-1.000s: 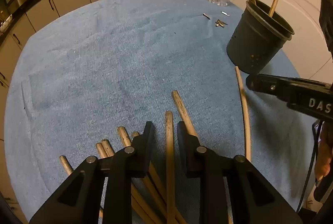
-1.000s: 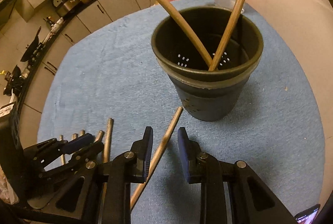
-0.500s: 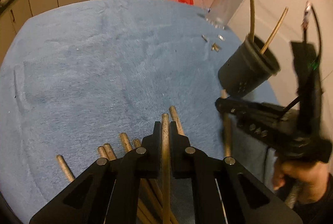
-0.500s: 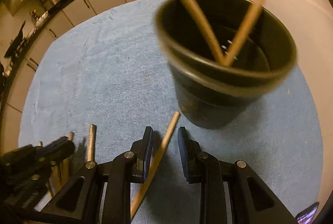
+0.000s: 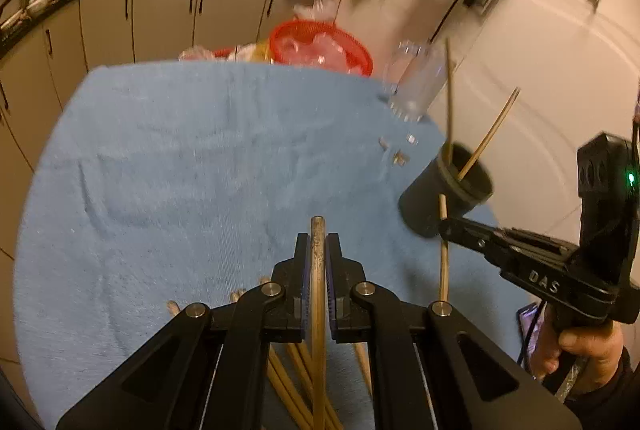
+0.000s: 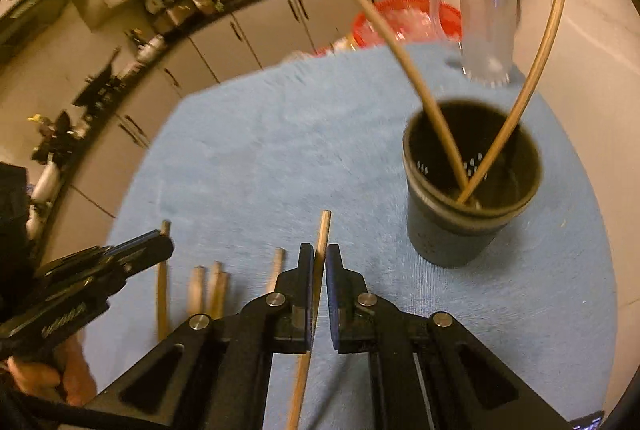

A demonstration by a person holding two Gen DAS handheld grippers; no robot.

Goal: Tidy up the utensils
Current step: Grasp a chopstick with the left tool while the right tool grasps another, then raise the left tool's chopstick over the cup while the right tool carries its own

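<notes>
My left gripper (image 5: 318, 262) is shut on a wooden chopstick (image 5: 318, 234) and holds it above the blue cloth. My right gripper (image 6: 319, 270) is shut on another chopstick (image 6: 323, 230), also lifted; it shows in the left wrist view (image 5: 442, 230) too. A dark holder cup (image 6: 472, 230) stands at the right with two chopsticks (image 6: 440, 126) leaning in it, and shows in the left wrist view (image 5: 444, 198). Several loose chopsticks (image 6: 208, 286) lie on the cloth below the left gripper (image 6: 132, 254).
A blue cloth (image 5: 200, 170) covers the round table. A red basket (image 5: 320, 46) and a clear glass jug (image 5: 416, 86) stand at the far edge. Small metal bits (image 5: 396, 154) lie near the jug. Cabinets (image 5: 160, 18) lie beyond.
Both grippers closed on a chopstick each and lifted them off the cloth. Both views rose and pulled back from the table and the cup.
</notes>
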